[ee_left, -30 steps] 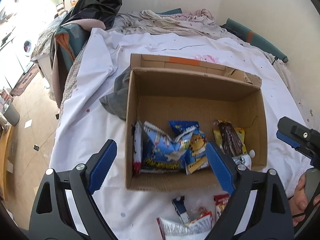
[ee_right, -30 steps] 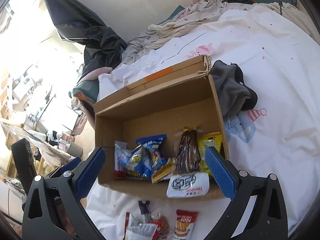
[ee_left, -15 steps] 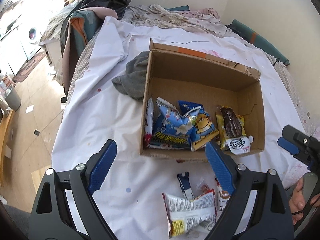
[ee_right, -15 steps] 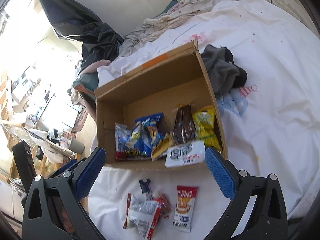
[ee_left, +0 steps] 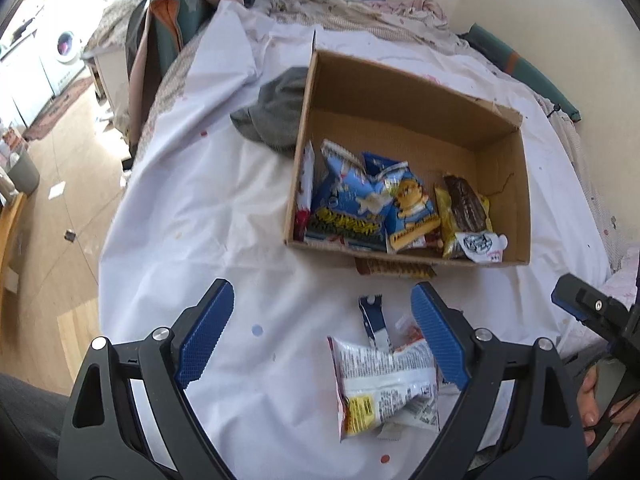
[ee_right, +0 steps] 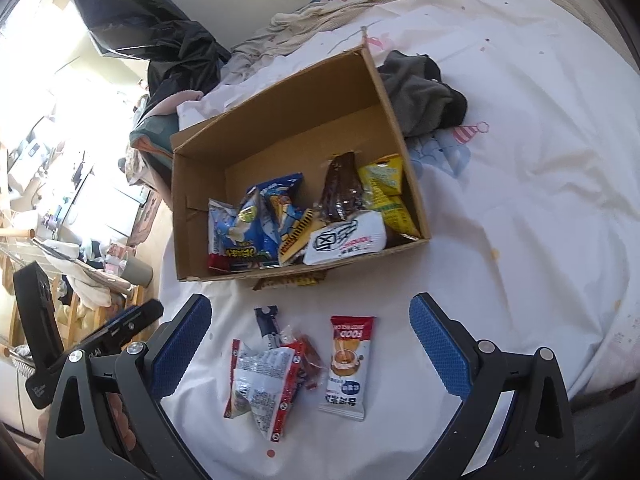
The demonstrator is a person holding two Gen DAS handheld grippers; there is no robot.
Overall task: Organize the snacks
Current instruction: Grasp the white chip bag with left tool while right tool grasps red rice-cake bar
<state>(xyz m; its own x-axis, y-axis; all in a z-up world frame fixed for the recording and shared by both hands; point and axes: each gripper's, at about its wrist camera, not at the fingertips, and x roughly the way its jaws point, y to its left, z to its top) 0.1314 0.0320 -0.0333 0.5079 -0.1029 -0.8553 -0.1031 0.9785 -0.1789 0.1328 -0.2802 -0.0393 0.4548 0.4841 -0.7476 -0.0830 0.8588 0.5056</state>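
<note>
An open cardboard box (ee_left: 400, 92) (ee_right: 288, 120) stands on a white sheet and holds several snack packs, blue bags (ee_left: 352, 200) (ee_right: 256, 220) among them. Loose snacks lie on the sheet in front of it: a crumpled white-and-red bag (ee_left: 384, 384) (ee_right: 262, 380), a small dark-blue stick pack (ee_left: 374, 318) (ee_right: 266, 320), a red-topped white pack (ee_right: 348, 364) and a brown bar (ee_left: 394, 268) (ee_right: 290, 280) at the box's front wall. My left gripper (ee_left: 322, 336) is open and empty above the sheet, the white-and-red bag by its right finger. My right gripper (ee_right: 310, 346) is open and empty over the loose snacks.
A grey cloth (ee_left: 276, 116) (ee_right: 420, 92) lies against the box's side. Rumpled bedding (ee_left: 352, 8) and a black bag (ee_right: 160, 36) are piled at the back. The bed edge drops to a wooden floor (ee_left: 60, 200) on the left.
Both grippers have pulled back and up from the box. The box looks farther away and the loose snacks in front of it have come into full view.
</note>
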